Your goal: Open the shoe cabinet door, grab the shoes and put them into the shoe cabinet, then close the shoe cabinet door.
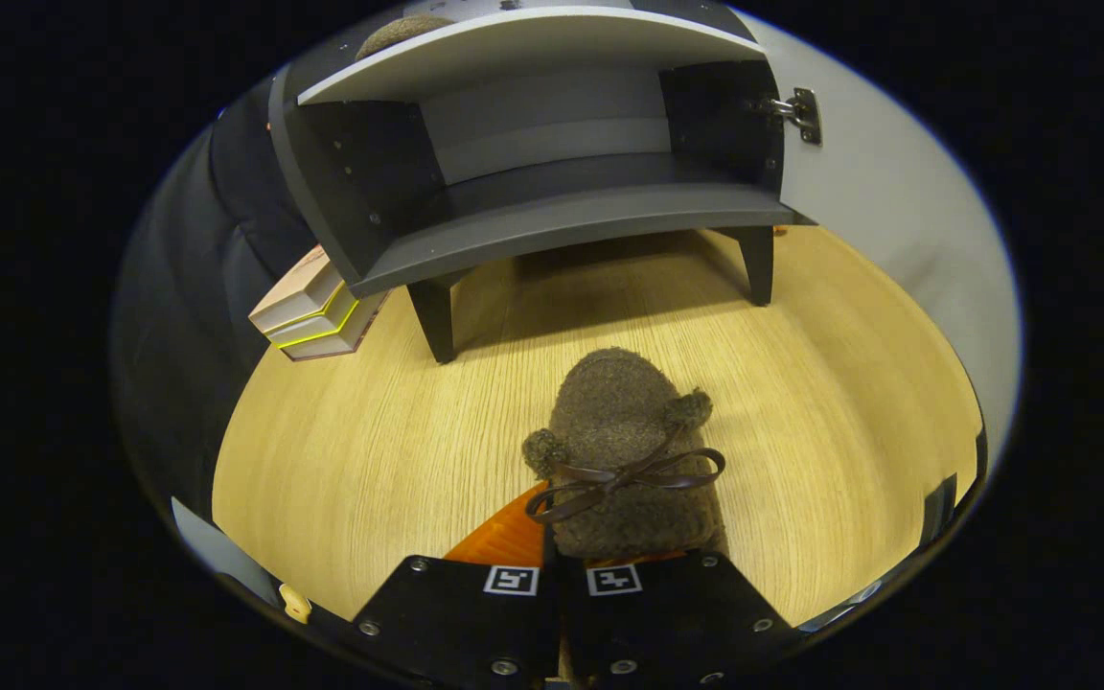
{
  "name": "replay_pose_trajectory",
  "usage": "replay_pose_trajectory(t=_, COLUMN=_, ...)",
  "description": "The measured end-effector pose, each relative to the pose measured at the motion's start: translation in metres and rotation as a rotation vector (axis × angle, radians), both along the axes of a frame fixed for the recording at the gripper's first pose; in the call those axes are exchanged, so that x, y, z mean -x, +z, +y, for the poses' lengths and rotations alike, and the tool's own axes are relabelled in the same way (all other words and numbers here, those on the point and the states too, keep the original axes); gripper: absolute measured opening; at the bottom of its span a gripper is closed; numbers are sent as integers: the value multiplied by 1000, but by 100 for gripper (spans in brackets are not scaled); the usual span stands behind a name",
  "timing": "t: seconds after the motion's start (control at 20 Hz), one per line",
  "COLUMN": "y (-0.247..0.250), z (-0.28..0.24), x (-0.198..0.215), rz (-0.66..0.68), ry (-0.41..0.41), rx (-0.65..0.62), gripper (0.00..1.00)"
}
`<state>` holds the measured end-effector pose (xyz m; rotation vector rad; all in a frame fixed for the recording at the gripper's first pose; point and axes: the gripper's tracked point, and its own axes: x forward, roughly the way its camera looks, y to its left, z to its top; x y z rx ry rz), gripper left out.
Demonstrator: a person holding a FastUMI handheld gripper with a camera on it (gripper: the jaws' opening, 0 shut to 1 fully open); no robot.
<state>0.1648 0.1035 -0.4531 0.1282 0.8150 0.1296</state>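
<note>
The brown fleece slipper [624, 450] with a ribbon bow sits directly ahead of the tool [562, 575], heel end between the fingers, which appear closed on it — the grab step looks complete. The slipper hangs over the middle of the wooden counter [351, 450], well short of the shoe cabinet [552, 211] at the far edge. The cabinet door [887, 220] stands open. Remaining — placing the slipper inside, then closing the door.
</note>
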Motion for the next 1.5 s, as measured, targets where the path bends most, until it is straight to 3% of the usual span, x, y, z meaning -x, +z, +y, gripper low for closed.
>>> replay_pose_trajectory(t=0.75, y=175, z=-19, x=-20, rz=-221, ry=18, rx=50, gripper=4)
replay_pose_trajectory(t=1.05, y=256, z=-23, x=-62, rz=-324, ry=21, rx=54, gripper=4)
replay_pose_trajectory(t=1.5, y=330, z=-36, x=-165, rz=-399, ry=28, rx=96, gripper=4)
